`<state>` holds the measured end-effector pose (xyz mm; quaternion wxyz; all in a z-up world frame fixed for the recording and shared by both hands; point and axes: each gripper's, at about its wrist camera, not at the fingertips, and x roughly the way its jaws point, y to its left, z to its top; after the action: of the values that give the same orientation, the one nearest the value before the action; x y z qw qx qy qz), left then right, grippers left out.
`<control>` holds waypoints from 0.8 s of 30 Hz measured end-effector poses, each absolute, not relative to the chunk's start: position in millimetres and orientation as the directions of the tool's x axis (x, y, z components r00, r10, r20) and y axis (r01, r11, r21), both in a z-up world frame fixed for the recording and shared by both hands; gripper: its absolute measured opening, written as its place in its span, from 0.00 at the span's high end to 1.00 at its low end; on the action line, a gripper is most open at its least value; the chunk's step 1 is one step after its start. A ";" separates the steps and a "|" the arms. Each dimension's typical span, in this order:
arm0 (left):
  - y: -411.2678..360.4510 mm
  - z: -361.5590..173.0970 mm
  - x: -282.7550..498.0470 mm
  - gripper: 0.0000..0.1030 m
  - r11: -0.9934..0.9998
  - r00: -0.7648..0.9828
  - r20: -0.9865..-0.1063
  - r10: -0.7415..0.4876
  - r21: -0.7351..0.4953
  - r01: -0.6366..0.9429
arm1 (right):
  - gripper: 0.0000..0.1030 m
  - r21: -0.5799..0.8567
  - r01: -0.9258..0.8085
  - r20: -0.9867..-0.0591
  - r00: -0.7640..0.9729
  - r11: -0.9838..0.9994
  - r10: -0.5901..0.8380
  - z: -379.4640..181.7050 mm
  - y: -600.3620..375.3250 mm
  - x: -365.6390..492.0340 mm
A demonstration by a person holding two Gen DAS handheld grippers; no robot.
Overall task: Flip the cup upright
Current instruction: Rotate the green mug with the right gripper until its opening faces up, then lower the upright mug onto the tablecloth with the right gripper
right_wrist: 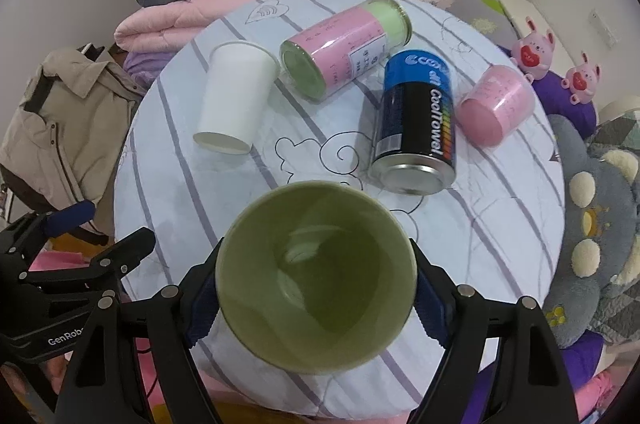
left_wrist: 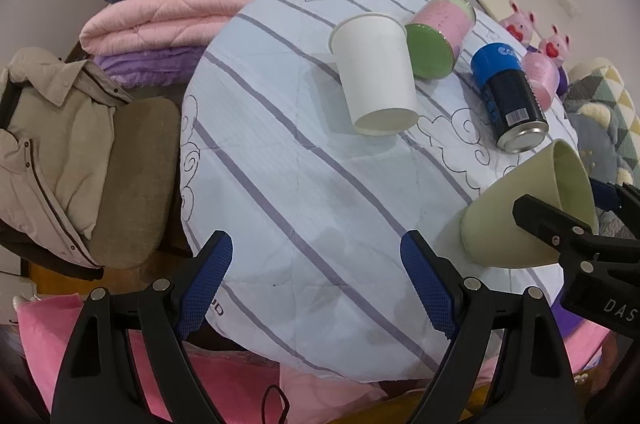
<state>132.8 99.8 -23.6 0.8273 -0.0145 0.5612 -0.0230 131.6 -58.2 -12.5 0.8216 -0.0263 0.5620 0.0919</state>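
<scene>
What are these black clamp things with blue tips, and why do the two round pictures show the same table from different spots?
They are two hand-held grasping tools; a person carries one in each hand, no robot arm. Each has a wide-angle camera looking along its fingers, hence the round pictures. One picture is from the left tool, open and holding nothing. The other is from the right tool, which grips a green cup, its mouth facing the camera. On the striped cloth over the table lie, all on their sides, a white paper cup, a pink-labelled jar, a blue and black CoolTowel can and a small pink cup.
</scene>
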 end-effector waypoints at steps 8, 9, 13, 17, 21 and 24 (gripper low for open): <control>98.1 -13.2 125.2 0.15 0.999 0.396 -0.917 -0.043 -0.038 0.021 | 0.20 0.066 -0.188 -0.916 0.378 0.980 0.134 -1.0 -59.6 123.6; 97.9 -11.8 124.0 0.15 0.999 0.399 -0.916 -0.041 -0.036 0.021 | 0.20 0.069 -0.187 -0.914 0.382 0.980 0.137 1.0 -60.1 122.4; 97.4 -6.4 118.2 0.15 1.000 0.416 -0.909 -0.029 -0.029 0.006 | 0.20 0.065 -0.188 -0.908 0.396 0.980 0.136 8.0 -60.8 116.1; 95.5 0.6 110.1 0.15 1.000 0.435 -0.900 -0.021 -0.023 0.001 | 0.20 0.067 -0.189 -0.907 0.397 0.980 0.139 10.5 -63.2 109.0; 90.4 8.7 98.5 0.15 1.000 0.460 -0.888 -0.005 -0.003 0.005 | 0.20 0.086 -0.196 -0.893 0.420 0.977 0.163 18.3 -66.2 98.3; 86.2 14.5 89.1 0.15 1.000 0.476 -0.879 -0.010 -0.006 0.011 | 0.20 0.078 -0.201 -0.880 0.446 0.976 0.162 26.4 -68.0 87.8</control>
<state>89.1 86.2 14.5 0.8592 0.0002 0.5117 -0.0062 87.8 -68.0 26.4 0.8501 -0.0191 0.5154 0.1068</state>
